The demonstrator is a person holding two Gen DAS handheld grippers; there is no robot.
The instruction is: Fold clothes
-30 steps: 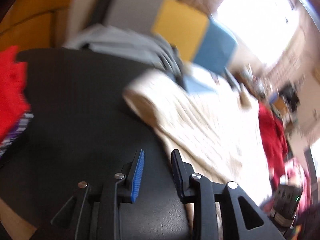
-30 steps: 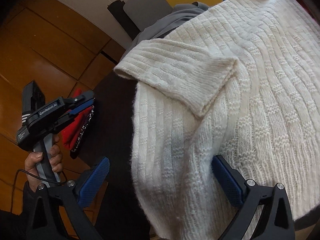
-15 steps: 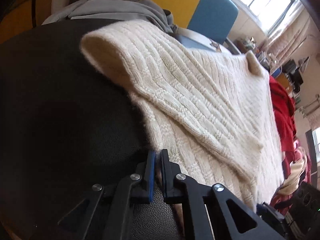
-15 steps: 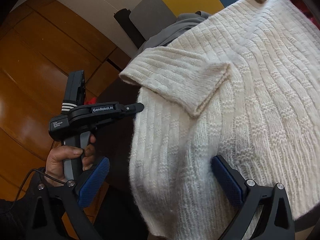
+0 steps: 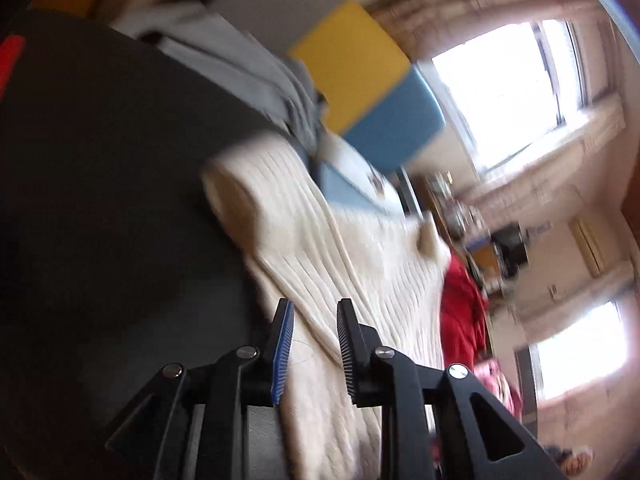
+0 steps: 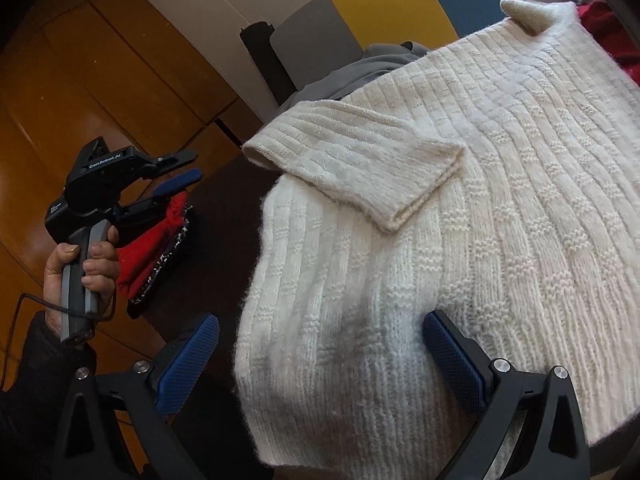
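Sweater (image 6: 460, 216), cream knit, lies flat on dark table (image 6: 224, 216), one sleeve (image 6: 360, 164) folded across. My right tongs (image 6: 320, 364) spread wide over its hem; left tongs (image 5: 312, 344) opening, prob. off the fabric—view's blurry.

the left wrist view looks low along its tongs (image 5: 311, 344) across the dark surface (image 5: 100, 200) toward the windows (image 5: 504, 92), blurred. the right wrist view looks down, close over the white knit sweater (image 6: 460, 260). both share the sweater and the yellow-blue panels (image 6: 392, 4).
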